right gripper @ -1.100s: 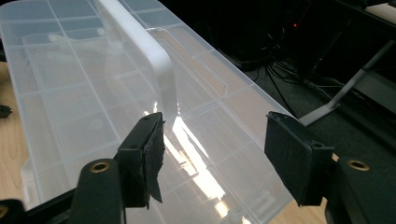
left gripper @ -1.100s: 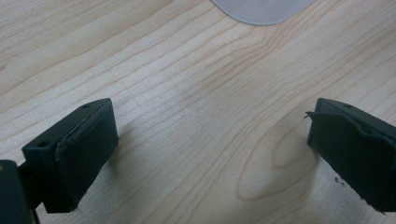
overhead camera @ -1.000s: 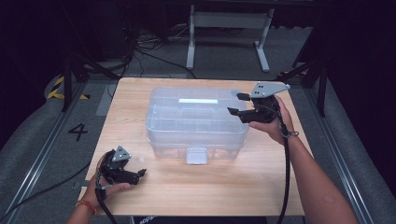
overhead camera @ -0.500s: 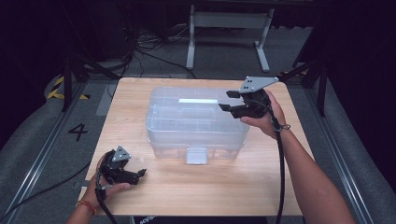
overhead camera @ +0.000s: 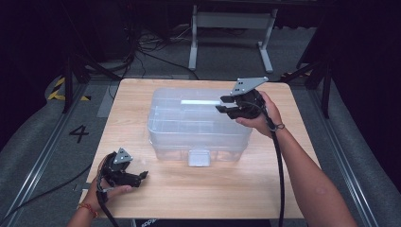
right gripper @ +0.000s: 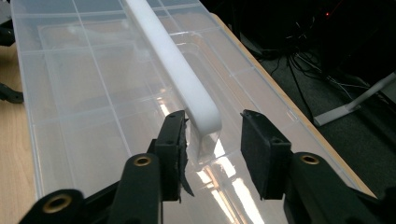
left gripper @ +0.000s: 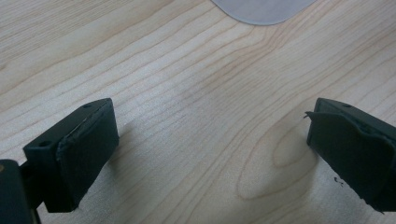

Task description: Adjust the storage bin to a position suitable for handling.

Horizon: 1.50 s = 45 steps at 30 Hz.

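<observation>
High view: fixed above your side, looking forward and down; it took in the whole wooden table (overhead camera: 198,198), floor beyond, your forearms entering from the bottom edge.

Left gripper view: rode your left gripper (overhead camera: 124,174), aimed steeply down, very near the tabletop; wood grain ran edge to edge, a corner of the clear box (left gripper: 261,9) at top centre.

Right gripper view: rode your right gripper (overhead camera: 231,104), looked along the box lid at close range, white handle (right gripper: 180,74) running to the upper left. All three shared the box.
</observation>
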{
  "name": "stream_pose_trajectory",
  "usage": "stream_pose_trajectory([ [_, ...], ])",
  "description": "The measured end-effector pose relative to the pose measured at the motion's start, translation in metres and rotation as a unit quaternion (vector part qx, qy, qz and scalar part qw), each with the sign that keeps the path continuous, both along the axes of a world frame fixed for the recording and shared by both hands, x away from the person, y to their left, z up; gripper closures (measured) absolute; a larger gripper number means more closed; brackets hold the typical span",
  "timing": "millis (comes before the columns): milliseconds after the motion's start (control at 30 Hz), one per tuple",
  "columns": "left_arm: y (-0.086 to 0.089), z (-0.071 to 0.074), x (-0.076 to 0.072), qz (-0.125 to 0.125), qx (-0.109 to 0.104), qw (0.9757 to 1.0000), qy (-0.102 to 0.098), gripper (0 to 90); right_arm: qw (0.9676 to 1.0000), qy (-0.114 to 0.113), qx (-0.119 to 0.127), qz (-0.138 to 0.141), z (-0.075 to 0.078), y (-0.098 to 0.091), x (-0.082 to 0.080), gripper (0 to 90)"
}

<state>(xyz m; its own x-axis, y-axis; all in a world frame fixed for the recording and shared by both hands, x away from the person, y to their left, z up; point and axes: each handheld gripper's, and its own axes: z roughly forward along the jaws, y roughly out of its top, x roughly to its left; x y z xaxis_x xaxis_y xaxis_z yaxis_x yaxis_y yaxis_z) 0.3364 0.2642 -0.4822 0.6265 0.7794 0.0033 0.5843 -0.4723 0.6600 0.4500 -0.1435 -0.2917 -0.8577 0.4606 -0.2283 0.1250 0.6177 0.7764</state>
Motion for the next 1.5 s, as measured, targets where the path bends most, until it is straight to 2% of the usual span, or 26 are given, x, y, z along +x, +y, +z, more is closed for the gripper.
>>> stream_pose_trajectory([
  [200,0.000,0.000,0.000,0.000,-0.001,1.0000,0.001,2.6,0.9999,0.001,-0.014,0.005,-0.002,0.005,0.003,68.4],
  [633,0.000,0.000,0.000,0.001,-0.001,1.0000,-0.001,2.6,0.9998,0.011,-0.006,0.017,-0.006,0.011,0.007,73.7],
  [767,0.002,0.001,-0.001,0.003,-0.004,1.0000,-0.001,6.6,0.9998,0.005,-0.007,0.017,-0.006,0.011,0.006,74.1],
  [900,0.002,0.001,-0.001,0.003,-0.003,1.0000,-0.004,7.2,0.9997,0.009,-0.006,0.020,-0.006,0.010,0.007,74.3],
  [1033,0.003,0.001,-0.003,0.013,-0.014,0.9997,-0.013,16.4,0.9996,0.010,-0.010,0.023,-0.004,0.011,0.008,74.4],
  [1433,0.005,0.003,-0.002,0.013,-0.018,0.9997,-0.014,25.8,0.9994,0.012,-0.015,0.029,0.003,0.011,0.016,74.5],
  [1500,0.004,0.003,-0.003,0.011,-0.019,0.9997,-0.013,29.6,0.9994,0.018,-0.013,0.028,0.005,0.011,0.019,74.5],
])
